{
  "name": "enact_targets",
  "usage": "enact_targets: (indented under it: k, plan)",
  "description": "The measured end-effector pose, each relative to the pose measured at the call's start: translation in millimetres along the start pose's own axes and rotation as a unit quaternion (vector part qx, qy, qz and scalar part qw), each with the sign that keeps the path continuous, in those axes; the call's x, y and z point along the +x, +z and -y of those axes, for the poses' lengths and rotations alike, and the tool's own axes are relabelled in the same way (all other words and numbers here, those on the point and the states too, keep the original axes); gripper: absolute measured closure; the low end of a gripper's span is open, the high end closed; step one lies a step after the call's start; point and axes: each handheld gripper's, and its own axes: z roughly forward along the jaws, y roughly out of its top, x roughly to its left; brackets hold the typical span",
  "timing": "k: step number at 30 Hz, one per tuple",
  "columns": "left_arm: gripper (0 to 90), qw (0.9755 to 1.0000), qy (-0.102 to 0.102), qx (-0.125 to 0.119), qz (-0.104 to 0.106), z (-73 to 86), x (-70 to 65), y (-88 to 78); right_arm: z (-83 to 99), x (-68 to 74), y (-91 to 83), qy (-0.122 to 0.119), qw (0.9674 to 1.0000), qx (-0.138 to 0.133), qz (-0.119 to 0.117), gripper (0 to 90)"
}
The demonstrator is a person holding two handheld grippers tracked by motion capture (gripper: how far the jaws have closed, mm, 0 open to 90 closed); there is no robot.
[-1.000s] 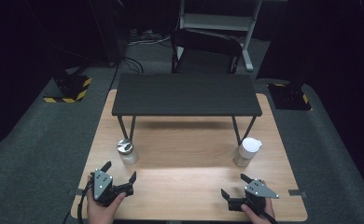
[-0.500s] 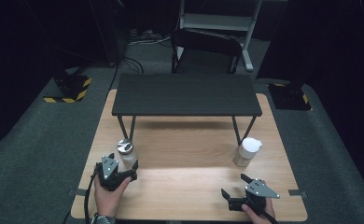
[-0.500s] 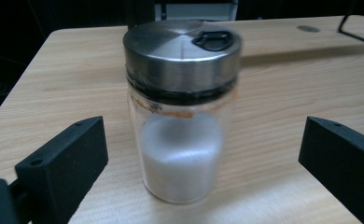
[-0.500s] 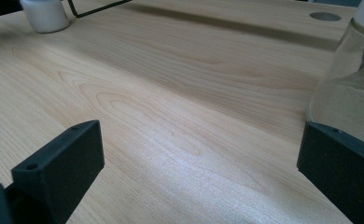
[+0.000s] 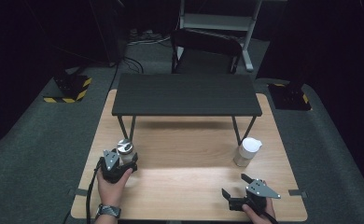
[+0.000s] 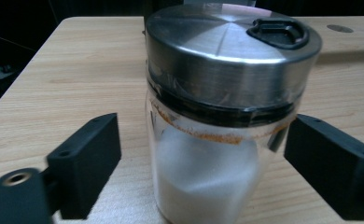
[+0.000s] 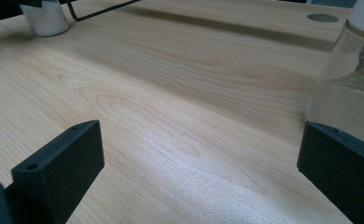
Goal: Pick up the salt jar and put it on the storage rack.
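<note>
Left gripper [image 5: 119,163] jaws have just been closing around the glass shaker jar [image 6: 222,140], gaps seen both sides, no contact yet. Jar stands upright on tabletop [image 5: 189,186] left. Judged rigid, slippery, breakable; best taken at glass body below steel lid [image 6: 231,51]. Right gripper [image 5: 241,186] jaws wide, empty.

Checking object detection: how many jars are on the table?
2. A metal-lidded jar of white powder stands at the table's left, between the left tool's jaws. A white-lidded jar stands at the right, beyond the right tool. None appears hidden.
</note>
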Motion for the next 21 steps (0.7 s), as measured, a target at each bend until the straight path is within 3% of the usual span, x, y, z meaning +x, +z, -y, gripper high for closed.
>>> enact_targets:
  k: [5,8,13,15,21]
  plan:
    - [21.5,0.9999,0.010,-0.002,0.004,0.8,-3.0,6.0,0.5,-0.3,-0.2,0.002,1.0000,-0.001,0.000,0.5]
    - [29.3,1.0000,-0.002,-0.003,0.001,1.1,-3.9,7.8,0.8,-0.6,-0.4,0.003,1.0000,-0.002,0.000,0.5]
    - [30.4,1.0000,-0.004,-0.003,0.001,1.0,-5.1,5.1,0.9,-0.1,-0.5,0.001,1.0000,-0.002,0.000,0.5]
    - [30.5,0.9999,-0.010,-0.001,0.008,0.7,-4.3,2.9,1.0,0.0,-0.7,0.000,1.0000,-0.002,0.000,0.4]
    - [30.7,0.9997,-0.001,0.003,0.025,0.0,-6.4,-5.7,1.0,-0.5,-1.1,0.001,1.0000,-0.002,-0.001,0.5]
